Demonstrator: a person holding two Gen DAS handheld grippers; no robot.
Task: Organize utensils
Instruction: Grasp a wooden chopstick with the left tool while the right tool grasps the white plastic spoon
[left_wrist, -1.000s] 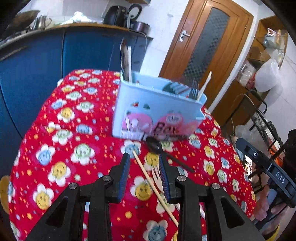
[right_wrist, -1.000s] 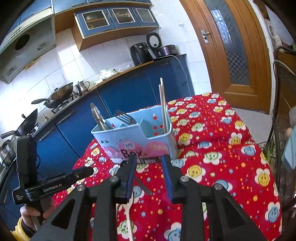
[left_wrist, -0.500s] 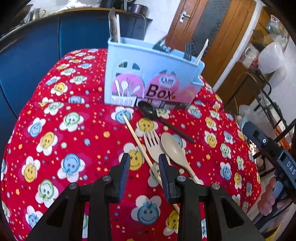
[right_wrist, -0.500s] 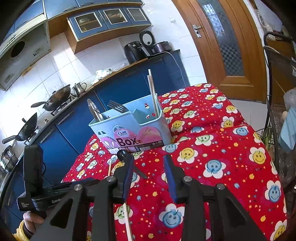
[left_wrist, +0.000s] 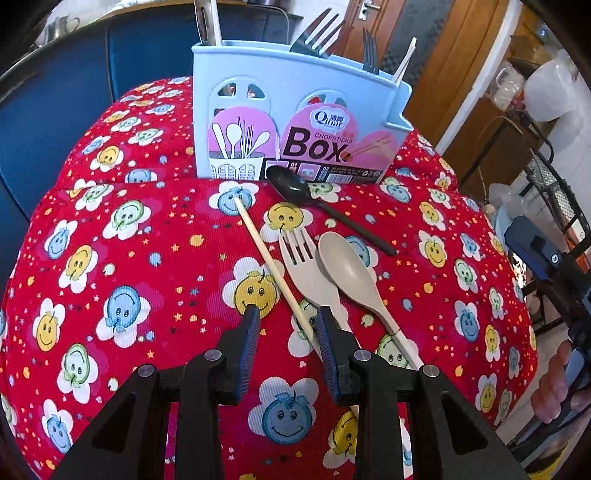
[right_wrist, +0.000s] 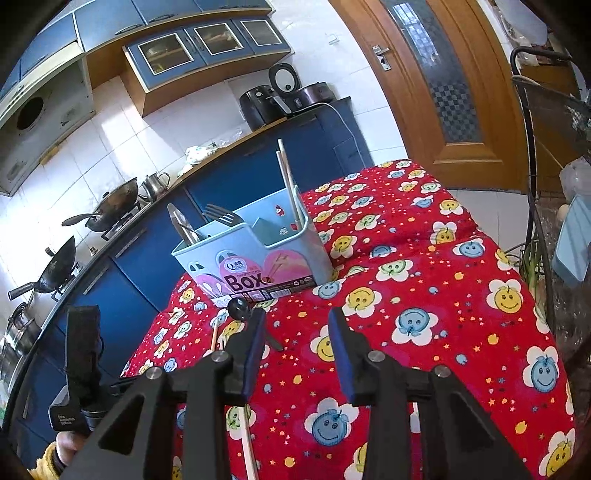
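Note:
A light blue chopsticks box (left_wrist: 295, 122) stands on the red flowered tablecloth (left_wrist: 129, 258), with forks, a chopstick and a metal utensil in it. In front of it lie a black spoon (left_wrist: 295, 188), a wooden chopstick (left_wrist: 266, 251), a beige fork (left_wrist: 310, 273) and a beige spoon (left_wrist: 351, 273). My left gripper (left_wrist: 286, 317) is open, low over the cloth, its fingers either side of the chopstick. My right gripper (right_wrist: 295, 325) is open and empty, higher, to the right of the box (right_wrist: 255, 254); the black spoon's bowl (right_wrist: 238, 307) shows by its left finger.
Blue kitchen cabinets (right_wrist: 140, 258) with woks and a kettle run behind the table. A wooden door (right_wrist: 443, 74) stands at the back right. A wire rack (left_wrist: 554, 192) is beside the table's right edge. The cloth (right_wrist: 461, 314) slopes off at its edges.
My left gripper has pulled back and lowered toward the cloth, so the loose utensils now lie just ahead of its fingers. My right gripper has risen and backed away from the box.

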